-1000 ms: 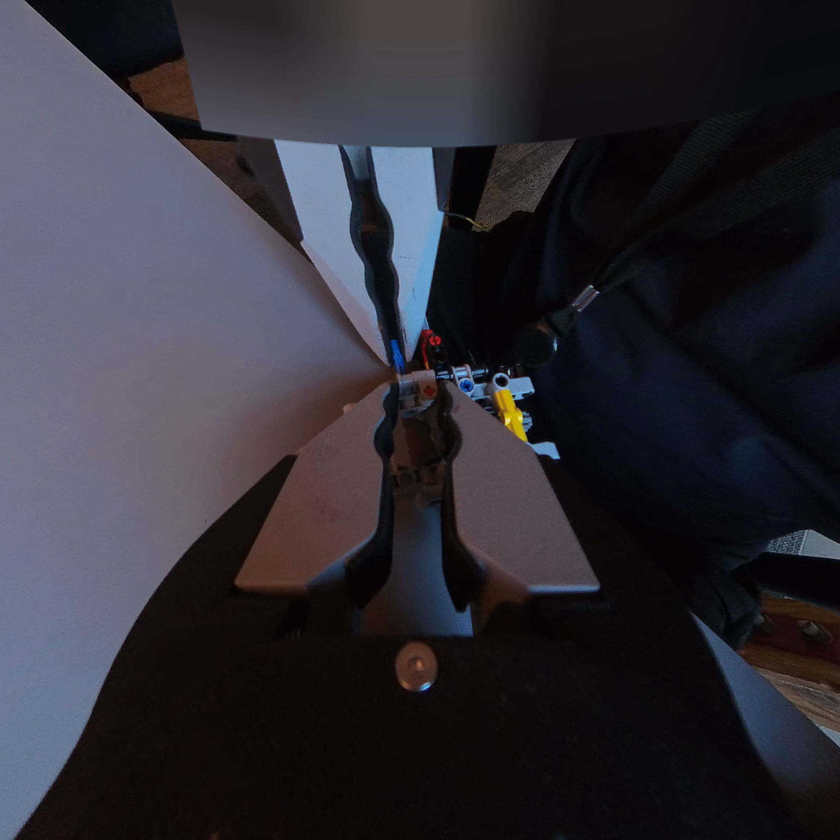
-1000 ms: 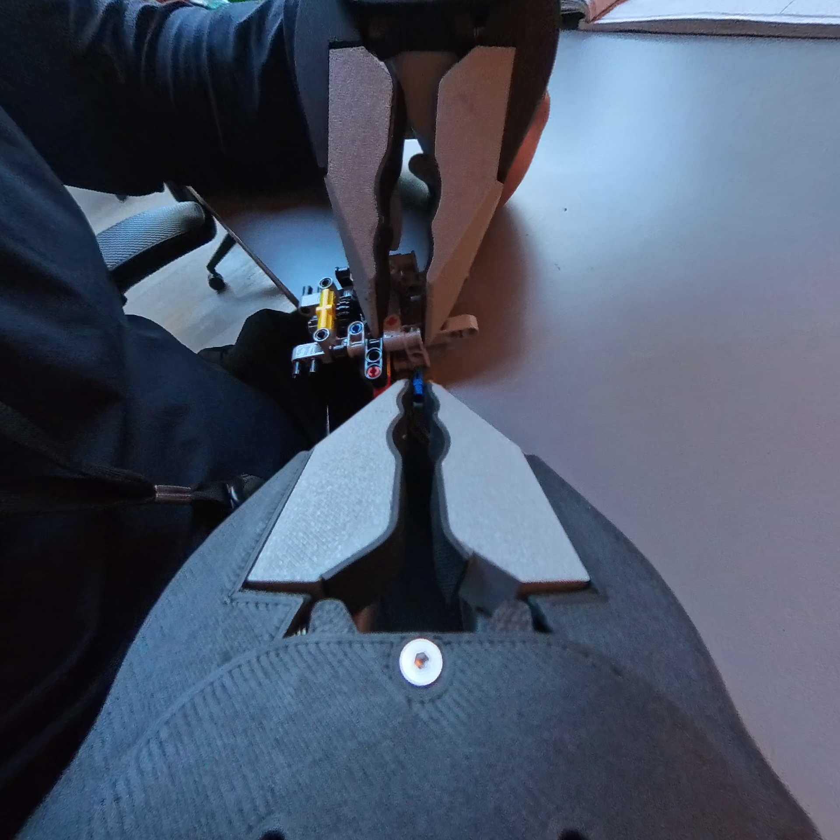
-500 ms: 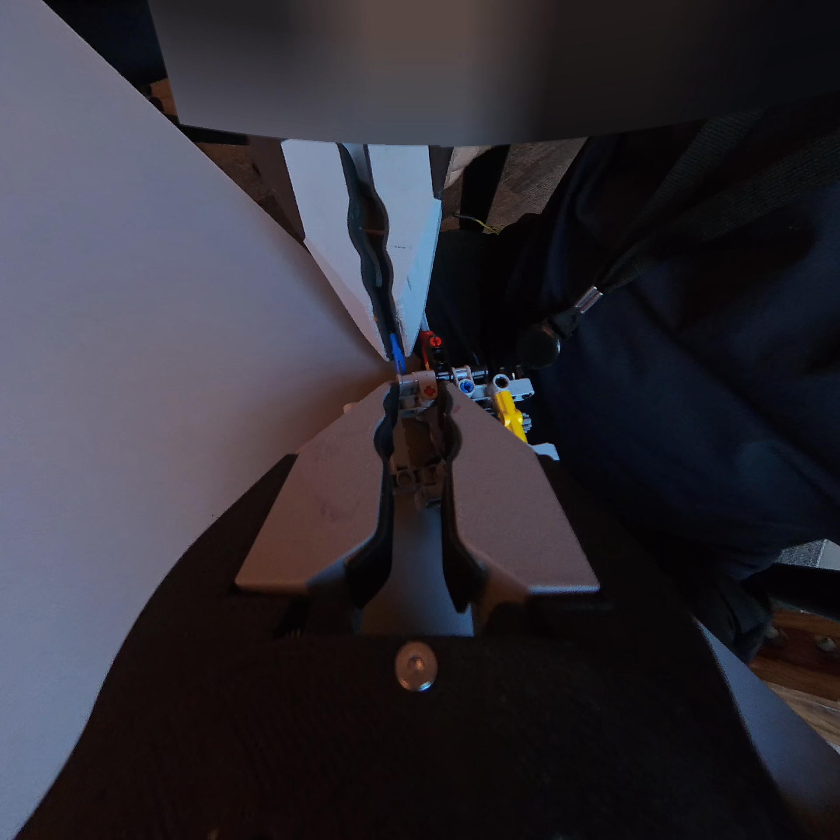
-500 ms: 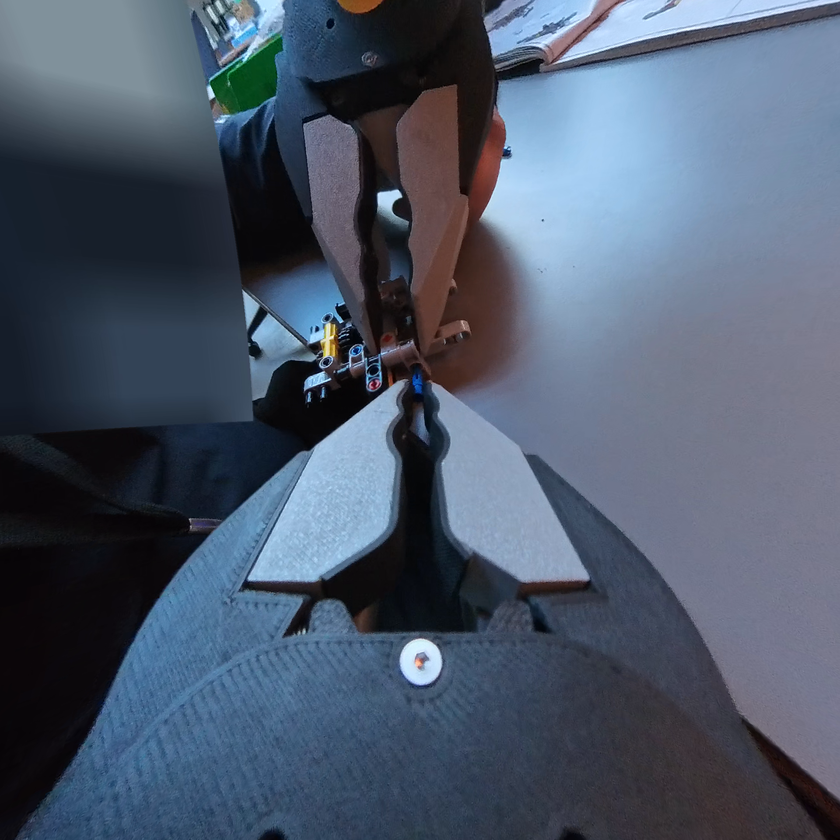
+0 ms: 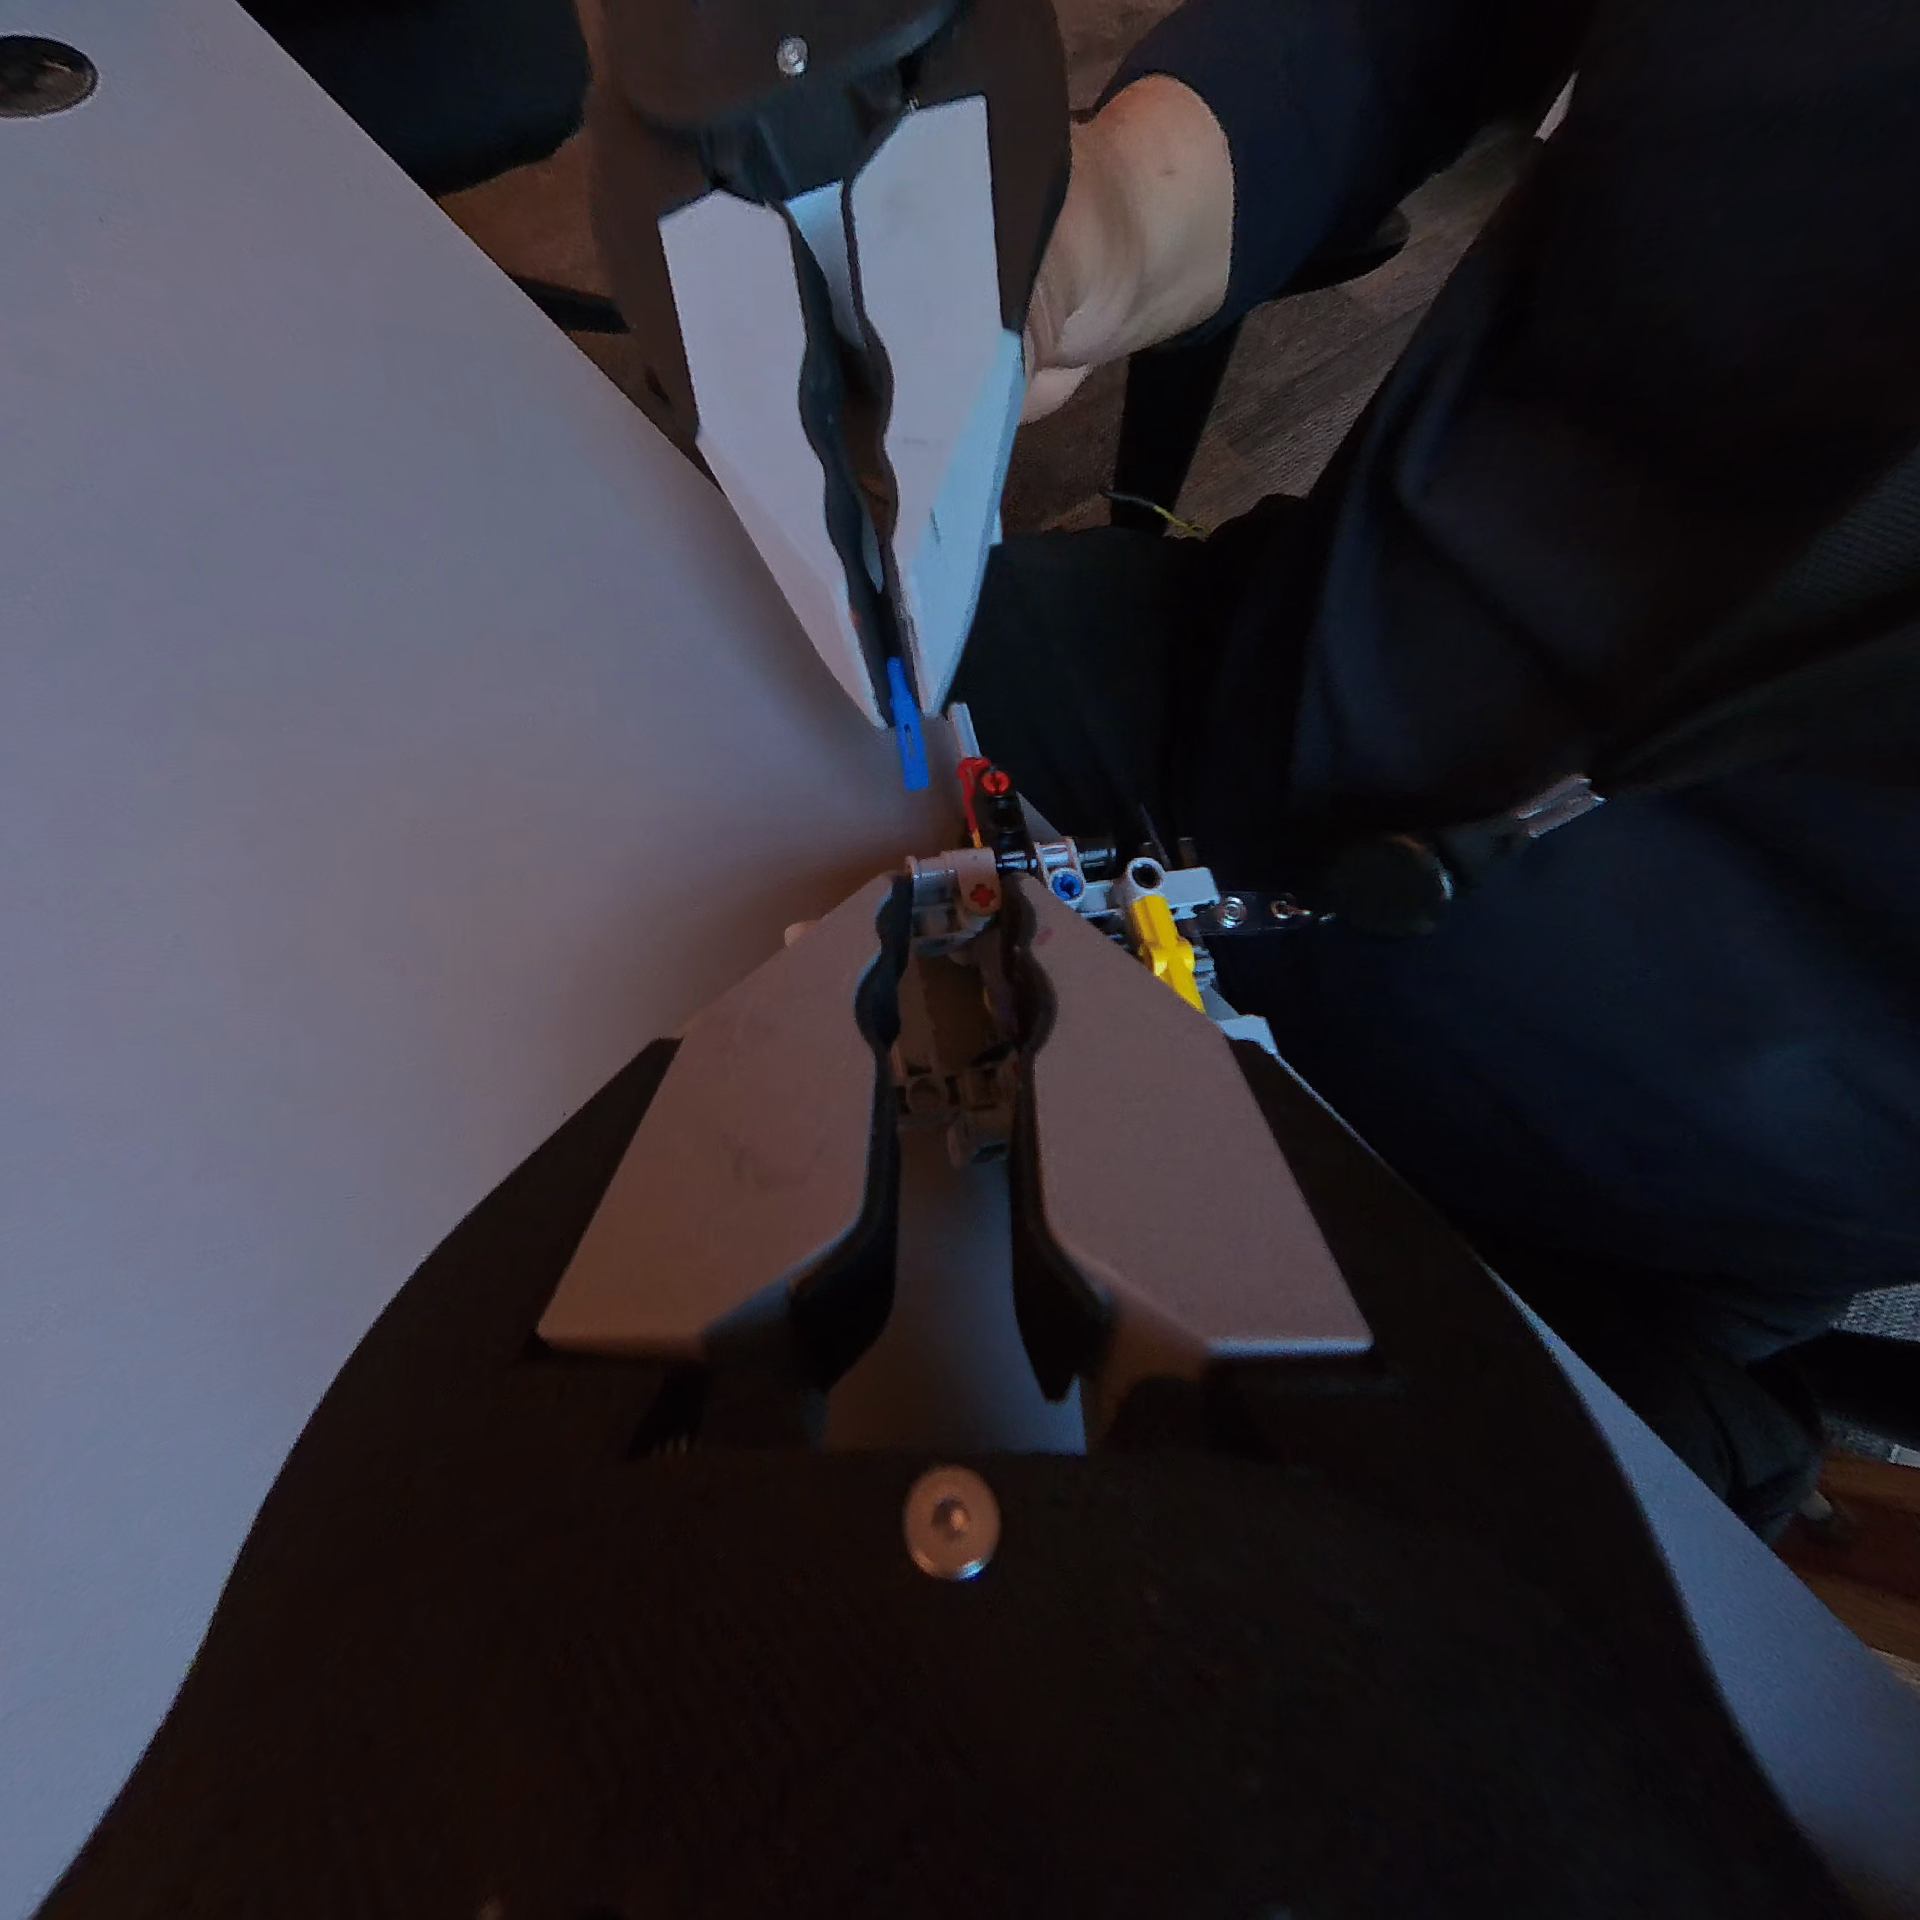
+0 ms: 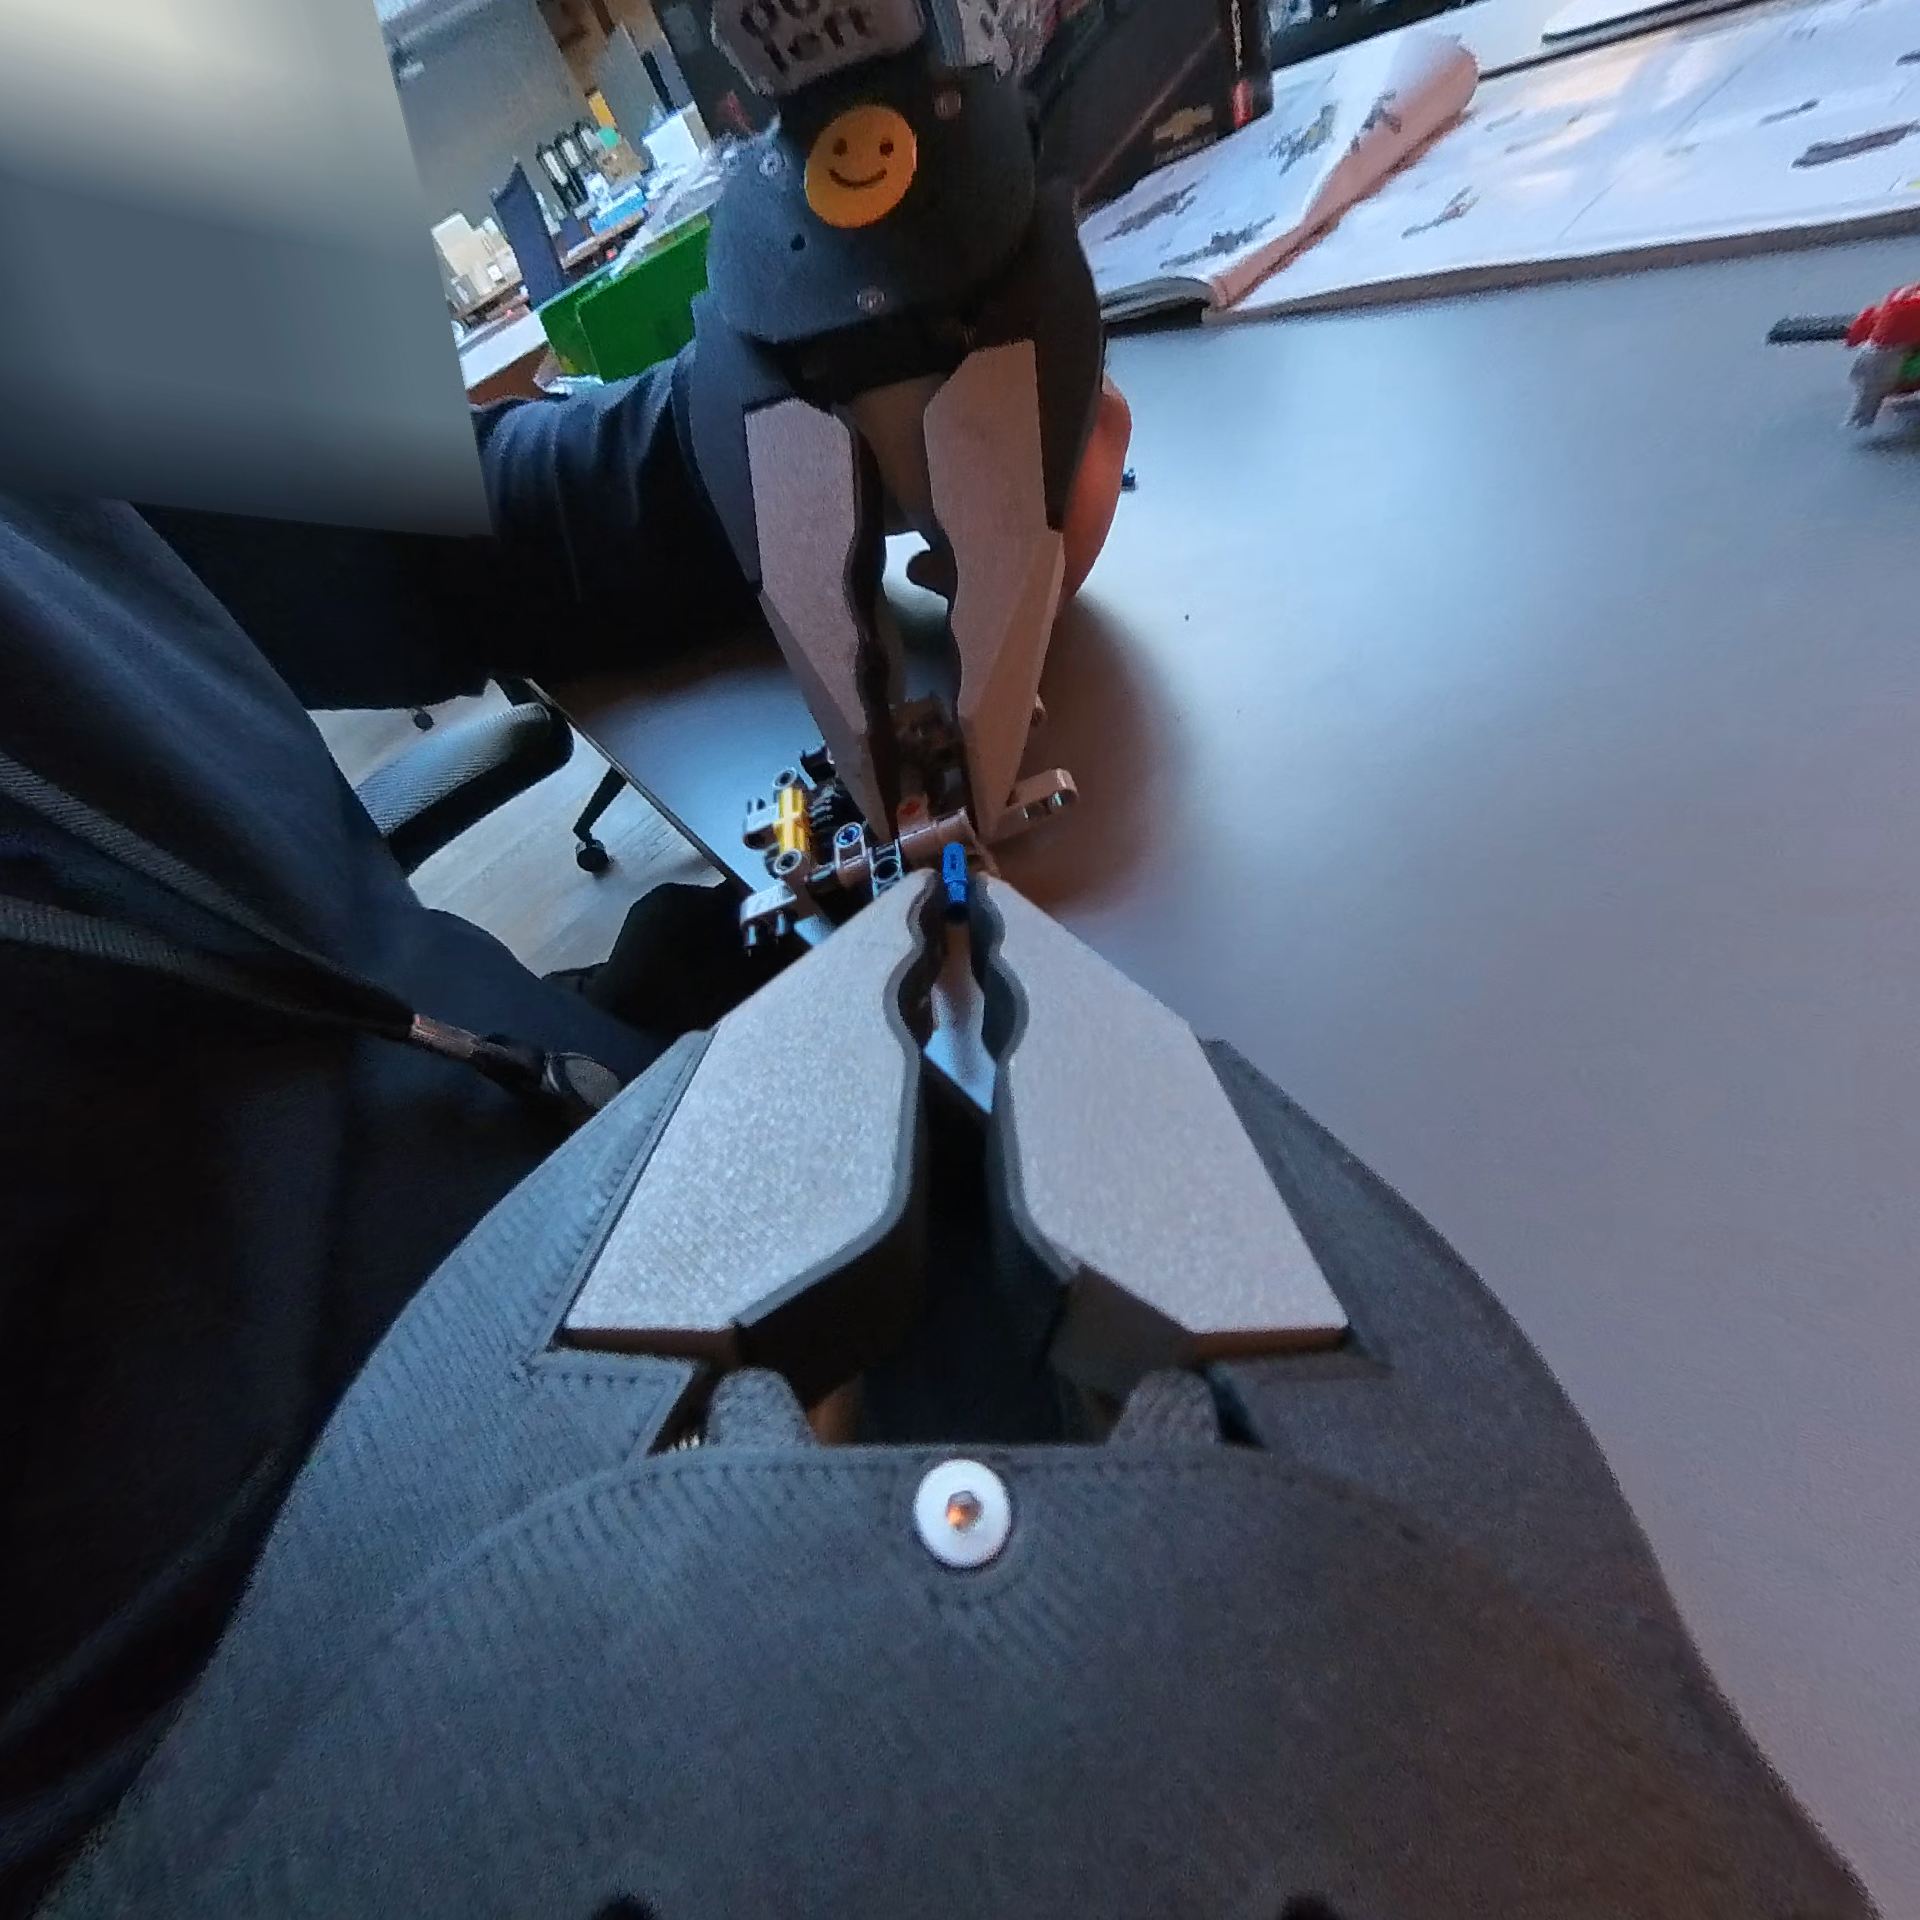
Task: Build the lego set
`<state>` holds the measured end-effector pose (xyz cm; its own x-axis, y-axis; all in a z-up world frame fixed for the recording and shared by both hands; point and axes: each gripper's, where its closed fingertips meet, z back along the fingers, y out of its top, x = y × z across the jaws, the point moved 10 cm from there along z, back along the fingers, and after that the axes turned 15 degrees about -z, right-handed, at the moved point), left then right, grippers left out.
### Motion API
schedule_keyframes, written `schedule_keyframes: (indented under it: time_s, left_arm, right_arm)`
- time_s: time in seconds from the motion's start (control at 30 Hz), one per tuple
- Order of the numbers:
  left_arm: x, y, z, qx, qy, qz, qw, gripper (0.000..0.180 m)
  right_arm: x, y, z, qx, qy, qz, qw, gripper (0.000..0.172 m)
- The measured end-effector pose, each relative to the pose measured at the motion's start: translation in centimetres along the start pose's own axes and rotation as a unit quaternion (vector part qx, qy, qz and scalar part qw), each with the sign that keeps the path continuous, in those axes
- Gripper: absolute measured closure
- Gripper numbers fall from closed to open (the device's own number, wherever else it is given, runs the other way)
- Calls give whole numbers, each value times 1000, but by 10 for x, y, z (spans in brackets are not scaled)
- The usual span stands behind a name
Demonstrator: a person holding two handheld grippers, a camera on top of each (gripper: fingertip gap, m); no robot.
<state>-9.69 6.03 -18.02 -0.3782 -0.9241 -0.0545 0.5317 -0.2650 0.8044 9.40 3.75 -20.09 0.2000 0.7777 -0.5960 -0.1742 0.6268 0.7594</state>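
Item 1: blue pin, centre of the right wrist frame, pinched at the tips of the right gripper, half of it sticking out; it sits just beside the assembly, apart from it.

Item 2: grey brick assembly with yellow and red parts, at the table edge, clamped between the pads of the left gripper.

Surroundings: open instruction booklet upper right; dark sleeve behind the left gripper.

Brick assembly rear hidden between left tool fingers – red model cut off.
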Motion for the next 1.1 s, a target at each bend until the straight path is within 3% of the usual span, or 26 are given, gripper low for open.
schedule_keyframes:
  time_s: [1.1]
  left_arm:
    - [-6,-3,4,0,16,19,1000,165]
  right_arm:
    - [15,8,5,25,21,-27,999,170]
